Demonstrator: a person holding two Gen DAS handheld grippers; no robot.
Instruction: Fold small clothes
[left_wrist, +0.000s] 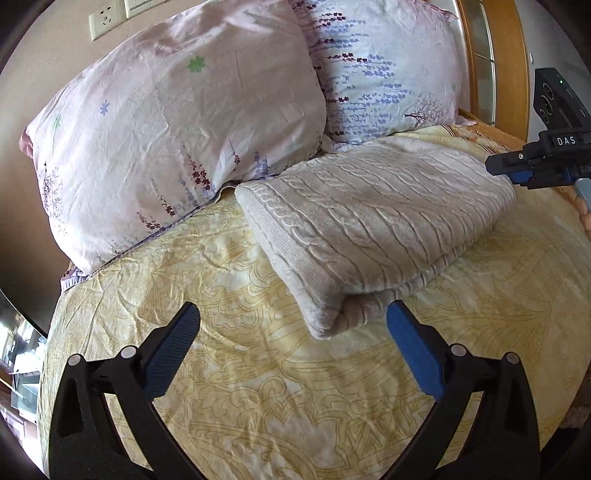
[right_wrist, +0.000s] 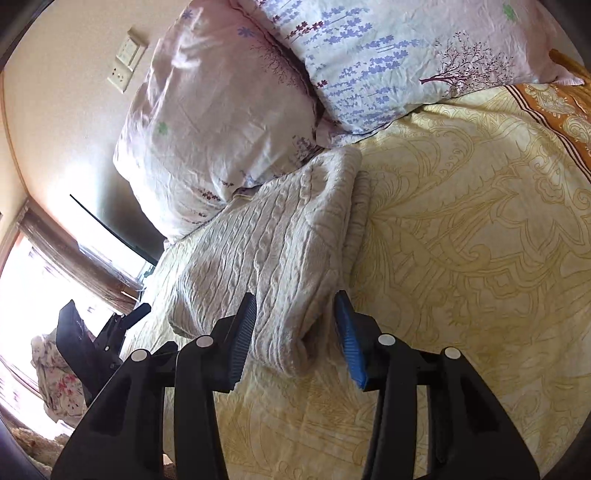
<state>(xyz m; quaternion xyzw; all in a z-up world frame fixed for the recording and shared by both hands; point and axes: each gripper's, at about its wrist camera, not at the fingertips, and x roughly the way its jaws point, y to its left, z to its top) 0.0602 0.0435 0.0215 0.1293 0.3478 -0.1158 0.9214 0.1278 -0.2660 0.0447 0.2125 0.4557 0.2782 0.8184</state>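
A folded cream cable-knit sweater (left_wrist: 369, 221) lies on the yellow patterned bed sheet (left_wrist: 258, 387), its far edge against the pillows. My left gripper (left_wrist: 293, 310) is open wide just above the sheet, and the sweater's near corner pokes in between its fingers without touching the pads. In the right wrist view the sweater (right_wrist: 266, 251) runs away from the camera. My right gripper (right_wrist: 296, 295) is open partway, straddling the sweater's near folded end, and the blue right pad stands clear of the knit. The right gripper's tip (left_wrist: 496, 166) also shows at the sweater's far right corner.
Two floral pillows (left_wrist: 177, 129) (left_wrist: 388, 66) lean at the head of the bed against a wooden headboard (left_wrist: 491, 62). A wall socket (left_wrist: 105, 20) is above them. A bright window (right_wrist: 22, 277) and a flowered cloth (right_wrist: 59, 384) are at the left. Bare sheet (right_wrist: 461, 258) spreads to the right.
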